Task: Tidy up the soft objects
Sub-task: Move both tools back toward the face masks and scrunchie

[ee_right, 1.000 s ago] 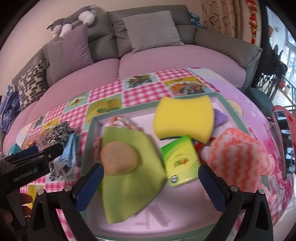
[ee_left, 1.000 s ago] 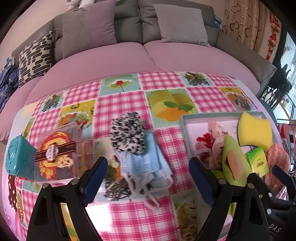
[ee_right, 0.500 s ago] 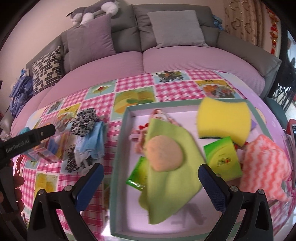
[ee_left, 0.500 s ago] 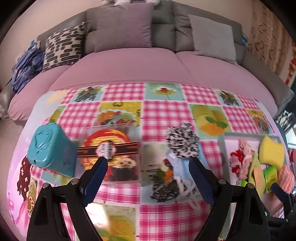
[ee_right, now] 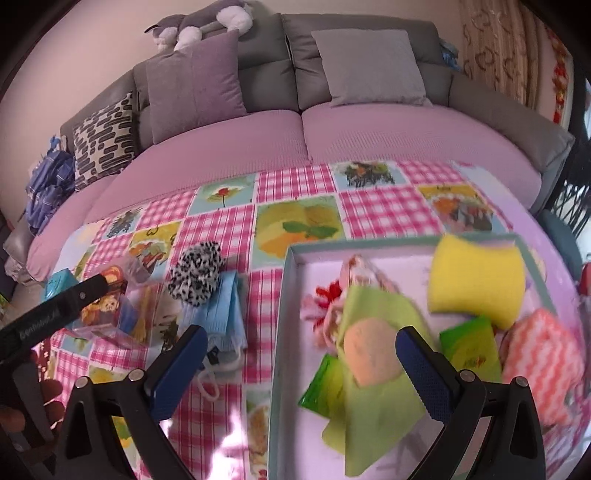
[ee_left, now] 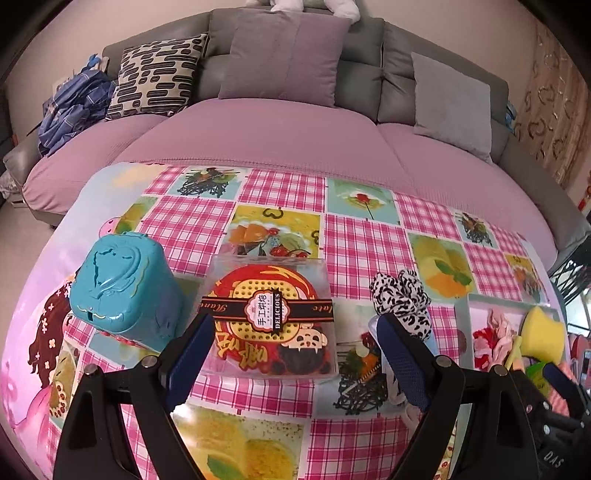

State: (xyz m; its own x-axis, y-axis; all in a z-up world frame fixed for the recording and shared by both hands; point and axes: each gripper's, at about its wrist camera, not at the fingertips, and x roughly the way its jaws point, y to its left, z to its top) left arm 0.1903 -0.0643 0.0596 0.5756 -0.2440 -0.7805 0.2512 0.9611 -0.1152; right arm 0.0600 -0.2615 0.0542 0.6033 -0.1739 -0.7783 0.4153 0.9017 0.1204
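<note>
Most of the sorting looks done, by my reading: the shallow tray (ee_right: 291, 306) at the right already holds a yellow sponge (ee_right: 476, 280), a green cloth (ee_right: 376, 369) with a peach pad (ee_right: 369, 354) on it, green packets (ee_right: 469, 347), a pink-and-white knitted cloth (ee_right: 539, 362) and a floral fabric piece (ee_right: 332, 306); still out on the table, left of the tray, lie a black-and-white scrunchie (ee_right: 195, 275) resting on a light blue face mask (ee_right: 221, 314); further left stand a clear box with a red printed label (ee_left: 271, 321) and a teal lidded box (ee_left: 122, 291), neither of them soft.

The left gripper (ee_left: 295, 358) is spread wide and empty, poised over the clear box; the right gripper (ee_right: 295, 369) is likewise spread and empty, near the tray's left wall.

The table wears a glossy pink-checked cloth (ee_left: 280, 192) with fruit panels; beyond it runs a curved sofa with mauve seats (ee_left: 266, 133), grey and patterned cushions, and a plush toy (ee_right: 199, 26) on its back.
</note>
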